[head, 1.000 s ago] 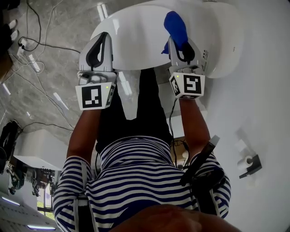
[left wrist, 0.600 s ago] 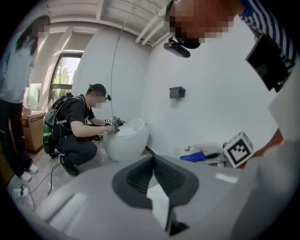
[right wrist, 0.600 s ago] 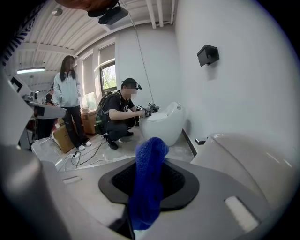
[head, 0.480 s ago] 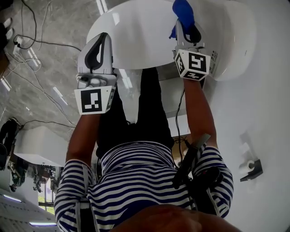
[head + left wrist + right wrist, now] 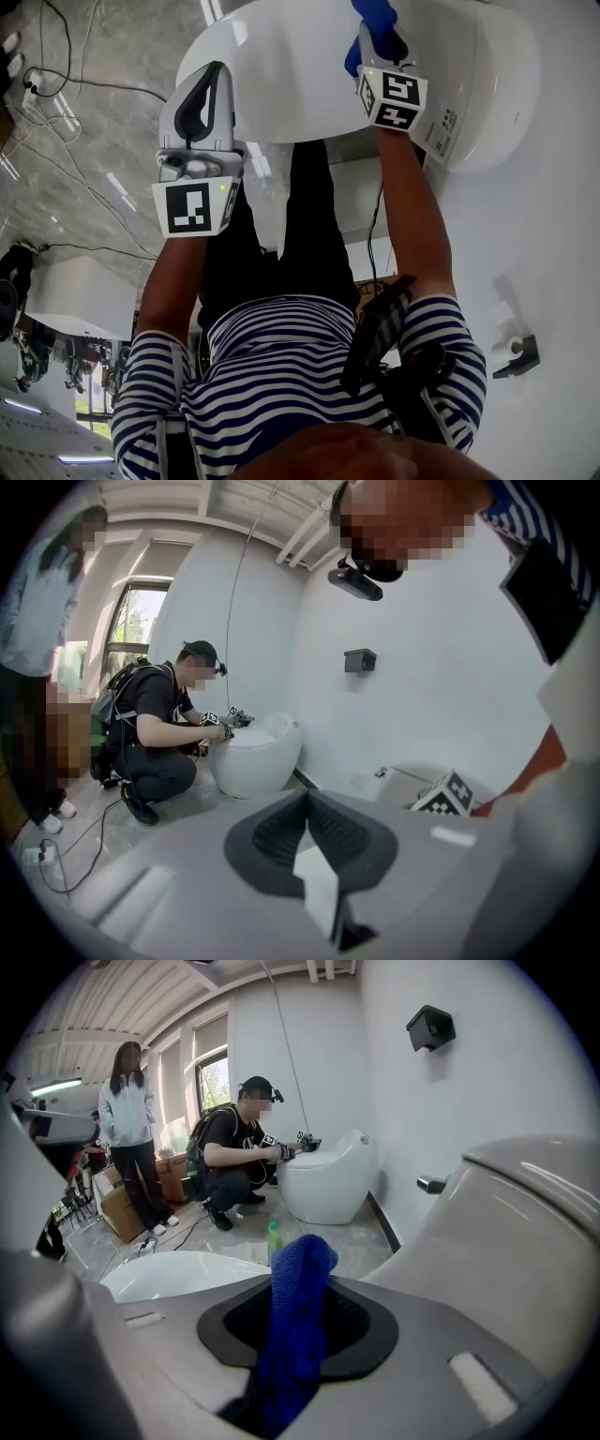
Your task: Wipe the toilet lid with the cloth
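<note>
A bunched blue cloth [image 5: 298,1321], clamped between jaws, hangs over the closed, glossy white toilet lid [image 5: 281,75].

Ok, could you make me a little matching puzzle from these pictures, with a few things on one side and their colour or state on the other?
Things:
1. left gripper
2. right gripper
3. toilet lid
4. bottle

Colour or state:
A. white and glossy
B. shut on the blue cloth
C. green, standing on the floor
D. shut, with nothing between its jaws

Pairs: 1-D, 2-B, 3-A, 4-C
</note>
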`<state>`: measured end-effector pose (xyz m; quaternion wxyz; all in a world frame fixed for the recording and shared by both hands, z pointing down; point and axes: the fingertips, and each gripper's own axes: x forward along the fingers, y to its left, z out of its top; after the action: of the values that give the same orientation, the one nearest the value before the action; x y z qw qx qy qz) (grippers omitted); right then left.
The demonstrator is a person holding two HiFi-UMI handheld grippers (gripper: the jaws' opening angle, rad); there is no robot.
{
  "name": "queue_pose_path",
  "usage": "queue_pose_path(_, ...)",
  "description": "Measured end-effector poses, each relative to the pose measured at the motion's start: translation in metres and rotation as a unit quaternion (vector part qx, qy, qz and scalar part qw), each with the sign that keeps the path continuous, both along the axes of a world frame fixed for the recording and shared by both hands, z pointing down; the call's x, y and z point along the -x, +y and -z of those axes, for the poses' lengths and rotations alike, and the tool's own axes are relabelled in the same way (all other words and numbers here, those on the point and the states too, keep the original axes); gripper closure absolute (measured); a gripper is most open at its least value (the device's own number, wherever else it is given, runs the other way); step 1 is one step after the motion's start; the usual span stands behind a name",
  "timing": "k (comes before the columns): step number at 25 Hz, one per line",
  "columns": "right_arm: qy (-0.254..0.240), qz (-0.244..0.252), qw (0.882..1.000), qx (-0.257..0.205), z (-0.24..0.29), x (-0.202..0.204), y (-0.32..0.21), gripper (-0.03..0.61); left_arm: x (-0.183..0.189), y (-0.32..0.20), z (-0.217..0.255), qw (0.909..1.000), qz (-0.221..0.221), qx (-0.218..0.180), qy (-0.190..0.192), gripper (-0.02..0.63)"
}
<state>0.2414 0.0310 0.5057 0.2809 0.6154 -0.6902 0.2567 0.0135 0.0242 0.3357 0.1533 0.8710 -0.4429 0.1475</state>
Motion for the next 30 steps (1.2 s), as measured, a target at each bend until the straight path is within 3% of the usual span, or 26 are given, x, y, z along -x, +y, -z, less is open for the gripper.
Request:
queue_pose_path(7,0.004,0.008,1.000,0.027,-0.022,0.014,-0.006,0.468,0.012,-0.001,0.002,1.0000,0.004,0.000,0.005,0.612)
queue_pose_path(20,0.018,0.019,0.999,0.034,-0.029,0.026,-0.009,0.468,0.029,0.002,0.005,0.9998,0.014,-0.003,0.014,0.612)
queue_pose_path(30,0.008,0.065,0.997,0.028,-0.030,0.110,-0.026,0.466,0.081,0.005,0.004,0.9996,0.028,0.006,-0.003,0.612)
